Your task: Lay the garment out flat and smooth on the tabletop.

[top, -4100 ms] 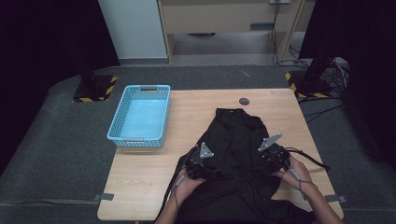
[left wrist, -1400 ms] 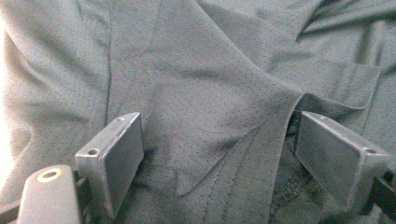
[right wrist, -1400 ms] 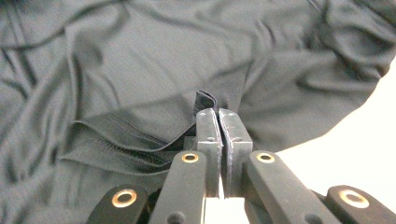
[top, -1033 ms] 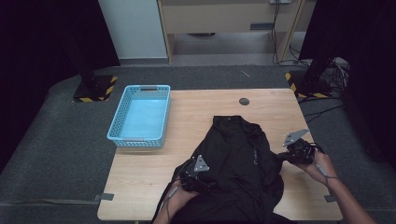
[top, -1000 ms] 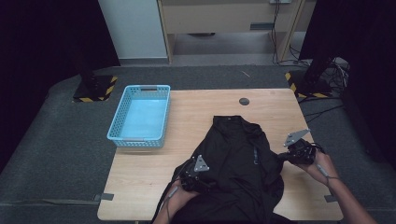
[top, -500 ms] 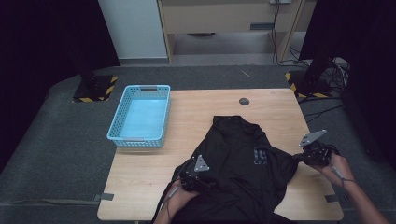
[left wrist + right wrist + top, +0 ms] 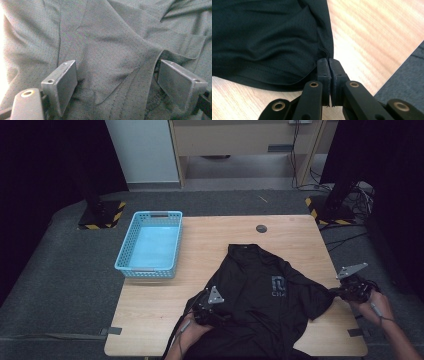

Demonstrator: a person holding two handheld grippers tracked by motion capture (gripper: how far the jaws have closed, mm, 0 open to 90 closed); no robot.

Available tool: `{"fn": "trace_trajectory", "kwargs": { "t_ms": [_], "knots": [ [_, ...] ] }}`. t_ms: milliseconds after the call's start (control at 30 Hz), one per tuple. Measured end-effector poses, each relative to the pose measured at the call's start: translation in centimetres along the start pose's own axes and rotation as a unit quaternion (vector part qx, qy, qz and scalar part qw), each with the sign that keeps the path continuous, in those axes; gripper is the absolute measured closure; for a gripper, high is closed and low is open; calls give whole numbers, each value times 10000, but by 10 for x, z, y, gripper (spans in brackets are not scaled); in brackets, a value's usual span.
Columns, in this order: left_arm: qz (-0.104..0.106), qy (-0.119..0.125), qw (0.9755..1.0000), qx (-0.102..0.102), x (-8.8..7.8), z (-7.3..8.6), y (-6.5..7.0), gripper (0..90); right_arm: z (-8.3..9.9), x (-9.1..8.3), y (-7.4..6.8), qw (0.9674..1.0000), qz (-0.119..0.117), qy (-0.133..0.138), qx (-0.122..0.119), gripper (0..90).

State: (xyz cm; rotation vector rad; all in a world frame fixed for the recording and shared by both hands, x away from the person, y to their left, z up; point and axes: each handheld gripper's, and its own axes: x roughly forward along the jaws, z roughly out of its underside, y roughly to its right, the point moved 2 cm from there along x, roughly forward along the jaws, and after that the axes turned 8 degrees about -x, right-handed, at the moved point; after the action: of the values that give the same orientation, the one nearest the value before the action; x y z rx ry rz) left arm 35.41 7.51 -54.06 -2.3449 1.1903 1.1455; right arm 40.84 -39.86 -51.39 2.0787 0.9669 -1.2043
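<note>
While the right gripper [image 7: 336, 291] pinches the sleeve edge of the black T-shirt [image 7: 260, 295] at the right middle of the high view, the step in hand looks like spreading the shirt flat on the wooden table [image 7: 220, 235]. In the right gripper view its jaws stand pressed together on the dark hem [image 7: 322, 53], with bare wood to the right of them and the table's edge at the lower right corner. The left gripper [image 7: 206, 312] sits at the lower centre of the high view on the shirt's other side; in the left gripper view its jaws stand wide apart with wrinkled cloth [image 7: 112, 57] bunched between them, and the pads do not seem to press on it.

The shirt lies in the lower middle of the frame, collar toward the top, logo up, its bottom part hanging off the near edge. The blue basket [image 7: 150, 242] rests well apart at the upper left, and a small dark disc [image 7: 261, 228] lies above the collar.

To do this well, I judge the right side should draw the sleeve outward low and level, so the fabric slides without lifting. The left side would help most by closing on its fold or weighing it down as an anchor. Pulling too far risks dragging the whole shirt toward the right edge.
</note>
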Motion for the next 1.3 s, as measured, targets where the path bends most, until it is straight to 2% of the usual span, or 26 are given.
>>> {"fn": "trace_trajectory", "kwargs": {
  "t_ms": [67,200,300,467,633,767,867,967,1100,1300],
  "knots": [
    [-6,-1,10000,-9,0,0,0,162,4,3,-1,10000,-10,-25,56,881],
    [-3,-3,10000,-3,0,0,0,162,5,2,-4,9998,-6,118,150,874],
    [-2,-2,10000,-4,0,0,0,162,3,-1,-8,9996,-28,247,124,862],
    [-9,-7,10000,-7,0,0,0,163,-6,-7,-11,9995,-28,314,78,734],
    [-34,-93,9999,-63,-2,-3,-1,181,-15,-12,-17,9993,-3,373,-27,676],
    [-7,160,9998,-119,-7,-13,-3,181,-25,-15,-24,9986,-53,513,-133,648],
    [8,152,9999,-65,-5,-22,-5,179,-33,-9,-34,9979,-230,567,-230,629],
    [34,183,9998,-32,3,-31,-6,180,-40,2,-45,9973,-378,501,-386,607],
    [59,18,9999,85,17,-40,-7,187,-46,16,-56,9962,-564,460,-471,570],
    [134,-223,9997,40,28,-39,-9,173,-49,26,-64,9954,-661,408,-555,525]
  ]
}}
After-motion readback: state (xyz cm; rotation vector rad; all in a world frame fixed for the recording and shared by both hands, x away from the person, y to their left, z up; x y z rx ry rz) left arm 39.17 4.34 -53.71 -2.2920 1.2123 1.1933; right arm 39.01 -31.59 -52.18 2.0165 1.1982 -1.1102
